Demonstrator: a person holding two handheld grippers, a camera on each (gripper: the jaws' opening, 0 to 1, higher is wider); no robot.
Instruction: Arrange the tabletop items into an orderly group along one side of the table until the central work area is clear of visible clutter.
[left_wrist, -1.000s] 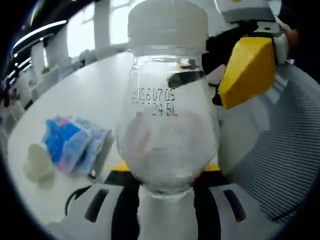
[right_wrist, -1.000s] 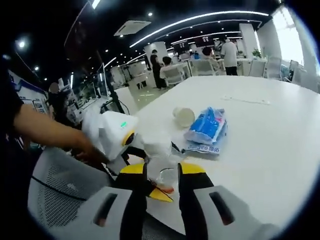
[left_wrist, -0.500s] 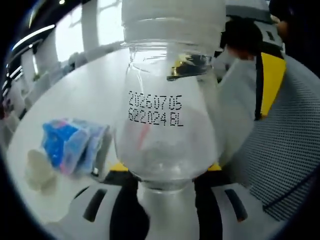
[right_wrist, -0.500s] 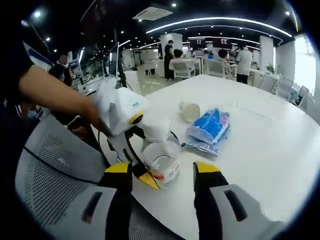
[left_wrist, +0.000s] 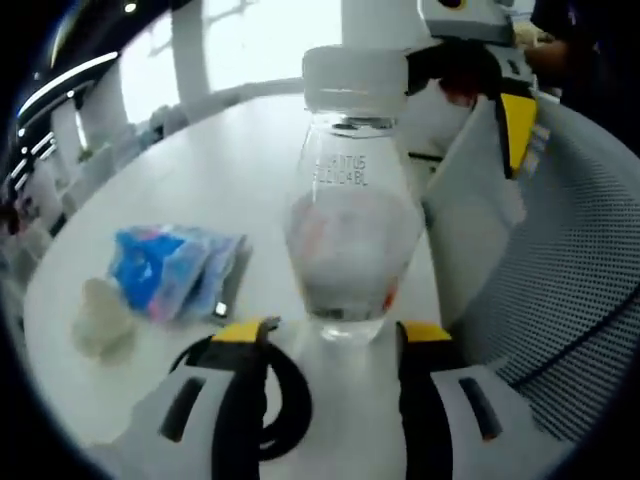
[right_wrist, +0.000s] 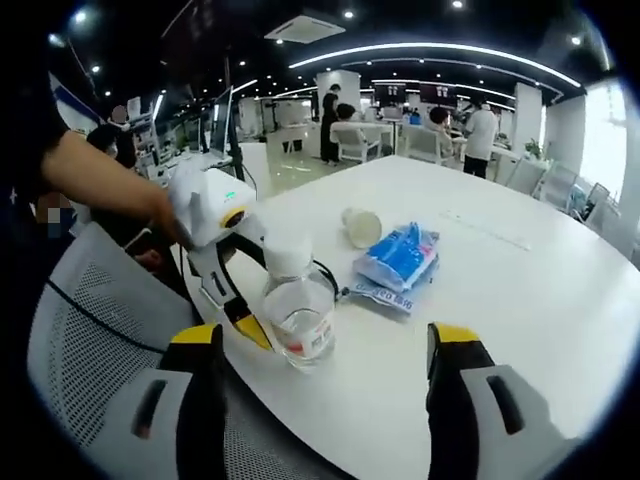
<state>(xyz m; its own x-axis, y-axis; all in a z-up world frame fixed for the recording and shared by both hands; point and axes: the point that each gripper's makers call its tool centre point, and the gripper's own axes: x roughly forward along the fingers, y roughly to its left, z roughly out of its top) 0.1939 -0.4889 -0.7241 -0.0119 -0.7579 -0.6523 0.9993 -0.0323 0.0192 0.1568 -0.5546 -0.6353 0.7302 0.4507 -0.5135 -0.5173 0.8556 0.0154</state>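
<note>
The clear bottle (left_wrist: 348, 235) stands upright at the near edge of the white table (left_wrist: 190, 190), between the spread left tongs (left_wrist: 330, 340), apparently just parked there, while the right tongs (right_wrist: 325, 345) gape empty and the blue packet (right_wrist: 398, 256) and paper cup (right_wrist: 361, 227) lie farther in

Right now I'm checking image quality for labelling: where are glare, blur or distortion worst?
Left gripper view: windows behind the bottle blow out white, the blue packet is soft. Right gripper view: sharper, fisheye bends the table edge, ceiling light strips glare, bottle clear.
</note>
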